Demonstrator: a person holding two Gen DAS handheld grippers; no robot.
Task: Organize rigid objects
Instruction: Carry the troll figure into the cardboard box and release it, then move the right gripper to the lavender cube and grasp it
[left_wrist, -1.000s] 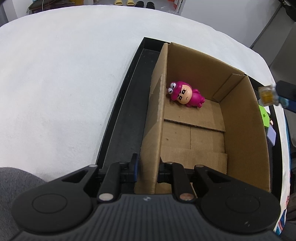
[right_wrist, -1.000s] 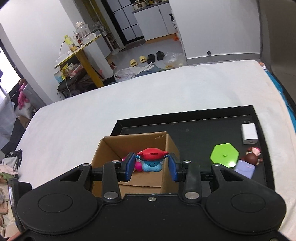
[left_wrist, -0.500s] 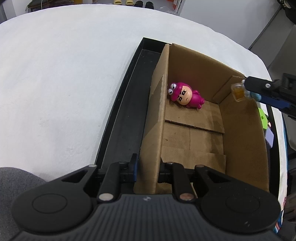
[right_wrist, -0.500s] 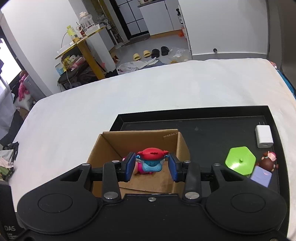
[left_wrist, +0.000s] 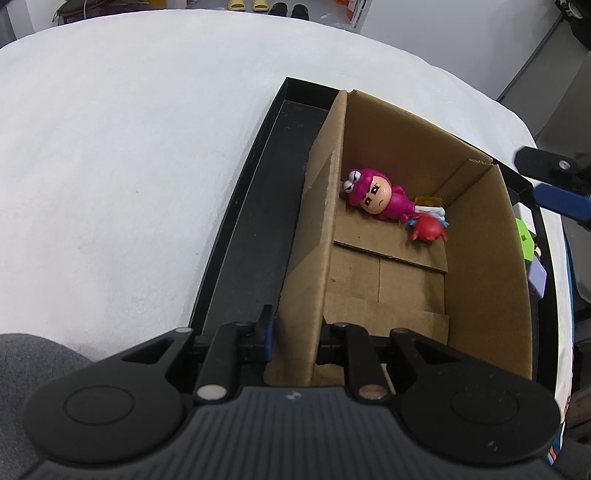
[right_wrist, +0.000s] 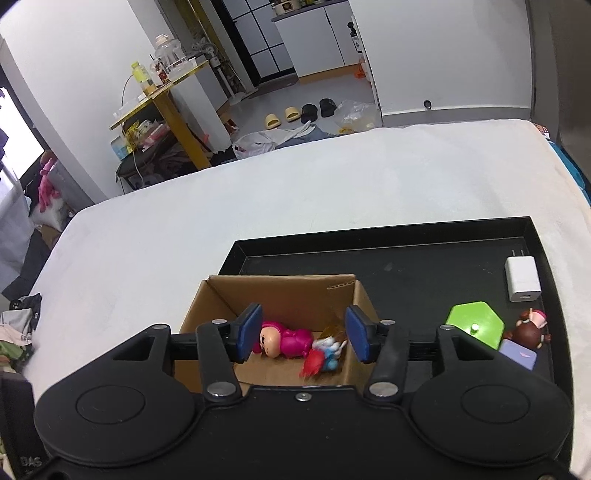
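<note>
Red crab toy (left_wrist: 427, 226) lies tipped in cardboard box (left_wrist: 476, 258), below spread-open right gripper (right_wrist: 303, 334); left gripper (left_wrist: 293, 332) clamps box wall.

This is a home, a lived-in flat. In the right wrist view the floor carries yellow slippers (right_wrist: 282, 116) and black shoes (right_wrist: 317, 108), with a plastic bag (right_wrist: 255, 142) and clothes lying beside them. A yellow side table (right_wrist: 162, 99) against the wall holds bottles and a glass jar. Farther back stand white kitchen cabinets (right_wrist: 314, 40) with things on top. At the left edge a pink soft toy (right_wrist: 46, 181) sits by the window.
</note>
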